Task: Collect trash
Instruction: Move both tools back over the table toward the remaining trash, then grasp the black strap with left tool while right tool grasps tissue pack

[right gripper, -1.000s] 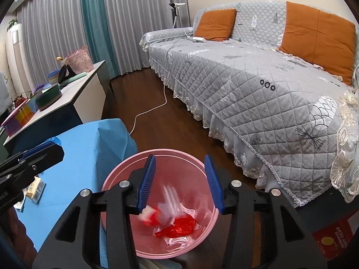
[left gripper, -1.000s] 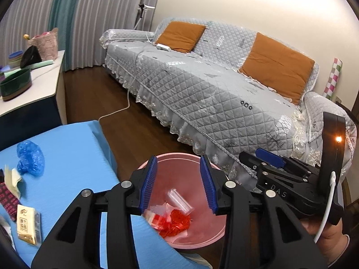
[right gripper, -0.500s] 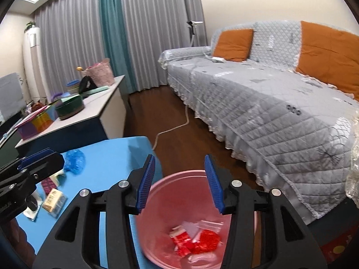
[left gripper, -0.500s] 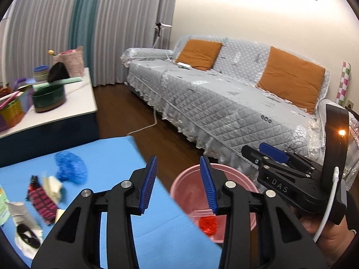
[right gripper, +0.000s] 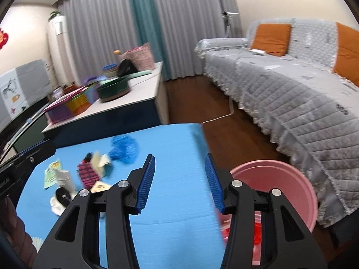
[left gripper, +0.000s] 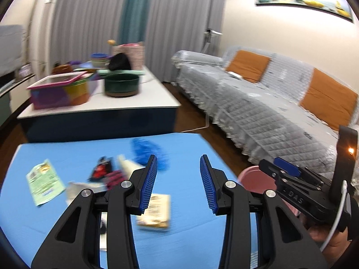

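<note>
Both tongs (left gripper: pixel 178 183) (right gripper: pixel 179 181) swung tableward, seemingly empty.

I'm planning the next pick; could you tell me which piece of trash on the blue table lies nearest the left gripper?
The beige packet, lying just below the left gripper; the other scraps sit farther left or back.

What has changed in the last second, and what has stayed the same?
Both views swung away from the pink bin toward the blue table. The left gripper and right gripper now aim at the scattered trash, such as the blue plastic wad. Both remain open and empty; red wrappers stay in the bin.
</note>
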`<act>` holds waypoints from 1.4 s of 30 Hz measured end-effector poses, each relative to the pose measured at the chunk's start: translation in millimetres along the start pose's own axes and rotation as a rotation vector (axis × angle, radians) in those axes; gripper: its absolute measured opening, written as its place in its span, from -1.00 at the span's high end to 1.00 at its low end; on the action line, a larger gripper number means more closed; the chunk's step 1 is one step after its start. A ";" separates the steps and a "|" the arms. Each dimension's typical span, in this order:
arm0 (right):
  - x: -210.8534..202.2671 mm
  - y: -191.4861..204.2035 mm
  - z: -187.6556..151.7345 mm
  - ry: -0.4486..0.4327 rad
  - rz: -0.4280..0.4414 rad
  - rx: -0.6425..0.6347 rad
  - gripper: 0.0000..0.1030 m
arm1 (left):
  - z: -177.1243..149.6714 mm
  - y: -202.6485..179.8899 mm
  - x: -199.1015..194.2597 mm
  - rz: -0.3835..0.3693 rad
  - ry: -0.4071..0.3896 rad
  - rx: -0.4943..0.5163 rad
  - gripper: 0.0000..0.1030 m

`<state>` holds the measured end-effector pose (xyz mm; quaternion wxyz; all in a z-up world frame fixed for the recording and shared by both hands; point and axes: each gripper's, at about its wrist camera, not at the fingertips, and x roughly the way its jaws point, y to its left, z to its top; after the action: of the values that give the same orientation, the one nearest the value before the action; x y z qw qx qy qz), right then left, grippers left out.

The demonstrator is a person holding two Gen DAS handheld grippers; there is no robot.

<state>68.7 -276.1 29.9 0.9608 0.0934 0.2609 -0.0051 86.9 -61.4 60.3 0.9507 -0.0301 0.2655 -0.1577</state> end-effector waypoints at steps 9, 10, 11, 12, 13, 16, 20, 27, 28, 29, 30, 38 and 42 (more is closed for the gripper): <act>22.3 74.1 -19.5 0.060 0.115 -0.084 -0.08 | -15.9 68.5 -19.3 0.148 0.011 -0.077 0.25; 26.4 81.1 -22.1 0.073 0.128 -0.089 -0.12 | -18.1 75.2 -20.3 0.162 0.016 -0.087 0.25; 29.6 87.2 -24.9 0.082 0.136 -0.092 -0.15 | -20.8 83.0 -21.4 0.179 0.024 -0.100 0.25; 34.0 94.7 -28.5 0.095 0.144 -0.094 -0.24 | -23.8 89.0 -22.7 0.193 0.030 -0.108 0.25; 36.5 100.1 -31.0 0.104 0.151 -0.095 -0.33 | -26.2 95.6 -23.0 0.207 0.036 -0.116 0.25; 48.6 118.7 -40.4 0.143 0.170 -0.112 -0.48 | -34.7 116.2 -23.4 0.256 0.056 -0.148 0.25; 64.4 135.8 -52.1 0.186 0.172 -0.129 -0.58 | -43.6 131.4 -23.2 0.293 0.074 -0.174 0.25; 92.3 153.4 -67.3 0.263 0.155 -0.158 -0.60 | -54.6 131.6 -13.0 0.297 0.110 -0.160 0.12; 95.9 154.7 -69.3 0.273 0.150 -0.165 -0.60 | -56.5 131.0 -9.8 0.296 0.117 -0.159 0.10; 98.9 155.3 -71.0 0.282 0.146 -0.171 -0.60 | -57.7 130.2 -7.2 0.294 0.124 -0.160 0.07; 101.2 155.7 -72.6 0.290 0.140 -0.176 -0.60 | -59.4 129.3 -4.5 0.290 0.132 -0.159 0.03; 114.0 143.7 -75.6 0.341 0.081 -0.188 -0.38 | -73.4 125.7 24.8 0.292 0.207 -0.182 -0.44; 117.1 132.3 -75.5 0.364 0.074 -0.172 -0.07 | -81.0 122.0 41.3 0.302 0.256 -0.189 -0.50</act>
<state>139.9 -127.8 -69.5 0.9017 0.0198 0.4262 0.0697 113.2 43.4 -46.8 0.9150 -0.0587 0.3991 0.0094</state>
